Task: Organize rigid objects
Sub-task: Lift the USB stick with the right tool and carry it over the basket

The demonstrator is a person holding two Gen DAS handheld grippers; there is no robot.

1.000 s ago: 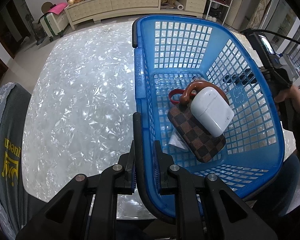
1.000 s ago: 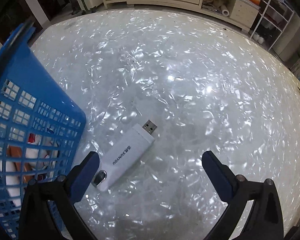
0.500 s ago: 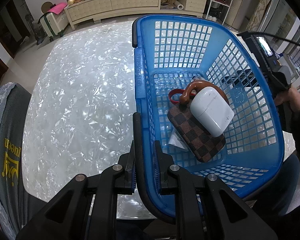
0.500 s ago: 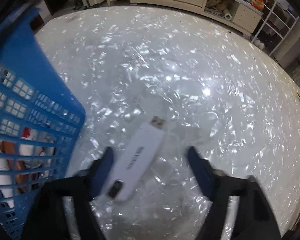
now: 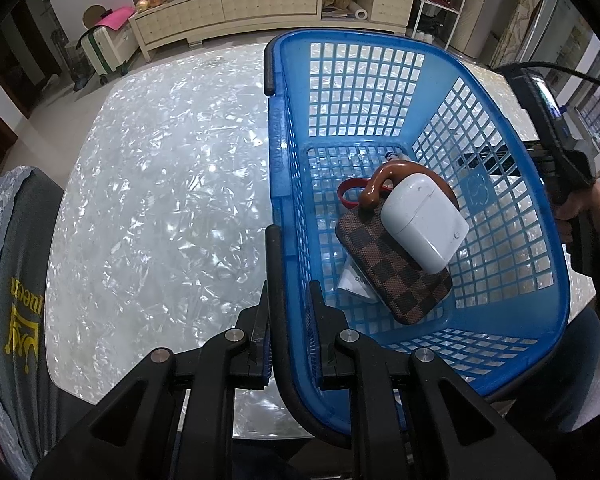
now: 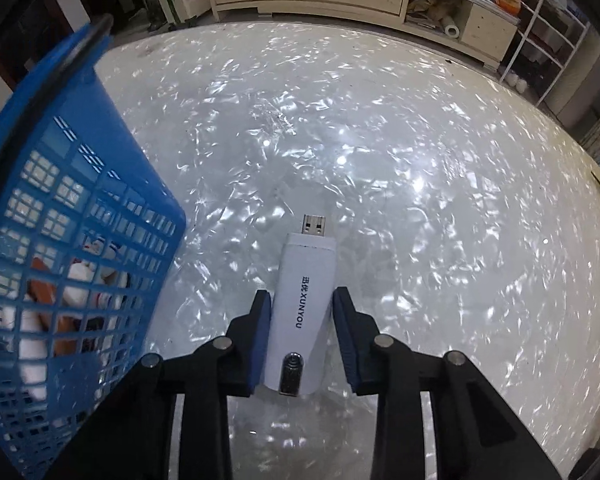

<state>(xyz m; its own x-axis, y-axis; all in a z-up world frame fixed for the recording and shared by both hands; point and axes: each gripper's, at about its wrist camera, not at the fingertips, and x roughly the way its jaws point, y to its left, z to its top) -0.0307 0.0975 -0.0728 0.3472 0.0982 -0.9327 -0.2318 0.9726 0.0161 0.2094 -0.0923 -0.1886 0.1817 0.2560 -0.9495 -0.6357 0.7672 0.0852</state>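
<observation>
— So, where is the white USB stick (image 6: pixel 303 312)?
— Lengthwise between the right gripper (image 6: pixel 302 312)'s blue pads, plug pointing away, over the pearly table (image 6: pixel 380 160); the jaws have just been closing and now pinch it.
— And the left gripper (image 5: pixel 288 320)?
— Clamped tight on the blue basket (image 5: pixel 278 128)'s black handle (image 5: pixel 274 264).

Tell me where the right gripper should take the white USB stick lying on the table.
Grip the white USB stick across its long flat sides at mid-body, coming from above. It lies flat, plug pointing away, and the right gripper, whose jaws have just been closing, already straddles it there.
</observation>
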